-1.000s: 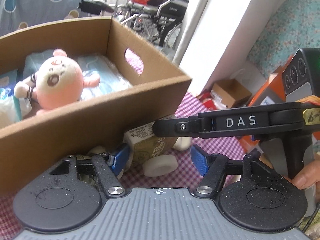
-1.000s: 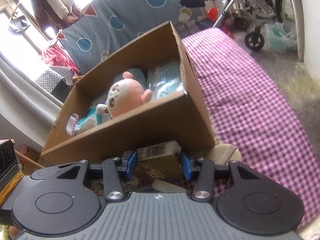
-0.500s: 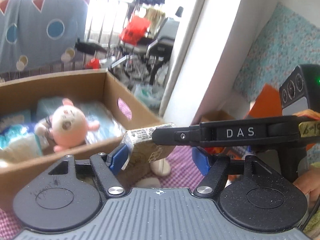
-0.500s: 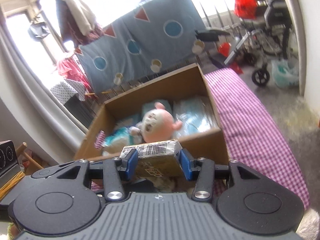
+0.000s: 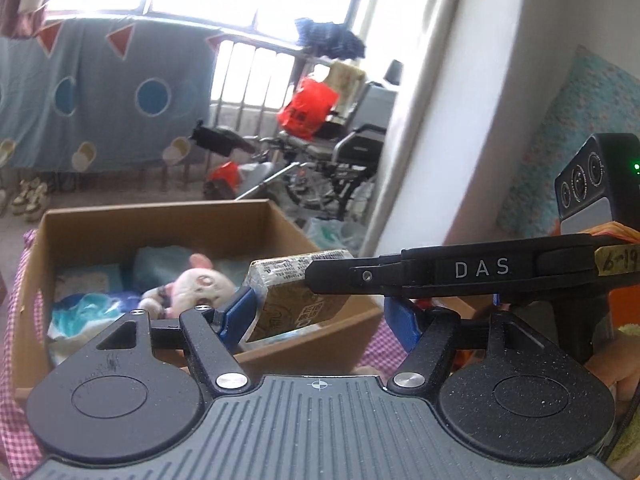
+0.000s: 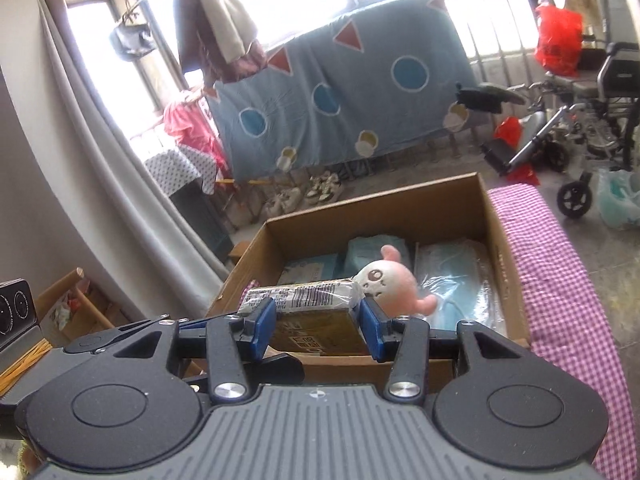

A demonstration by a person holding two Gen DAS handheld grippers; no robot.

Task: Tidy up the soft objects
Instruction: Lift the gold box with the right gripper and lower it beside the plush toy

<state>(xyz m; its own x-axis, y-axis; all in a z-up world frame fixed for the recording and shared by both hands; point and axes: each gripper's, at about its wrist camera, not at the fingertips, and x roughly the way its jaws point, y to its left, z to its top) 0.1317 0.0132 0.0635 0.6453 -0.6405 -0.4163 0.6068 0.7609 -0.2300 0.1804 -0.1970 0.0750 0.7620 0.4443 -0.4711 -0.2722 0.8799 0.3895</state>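
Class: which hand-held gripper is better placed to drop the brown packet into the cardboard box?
Right. The right hand-held gripper clamps the packet over the box; the left hand-held gripper touches it with one finger only.

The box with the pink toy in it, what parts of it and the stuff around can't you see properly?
- Cardboard box: its near floor is hidden behind the brown packet and right gripper in the right wrist view.
- Pink plush toy: blurred, partly covered by a left gripper finger, left wrist view.
- Packet's print: too small to read in either view.
- Blue packs: labels unclear.
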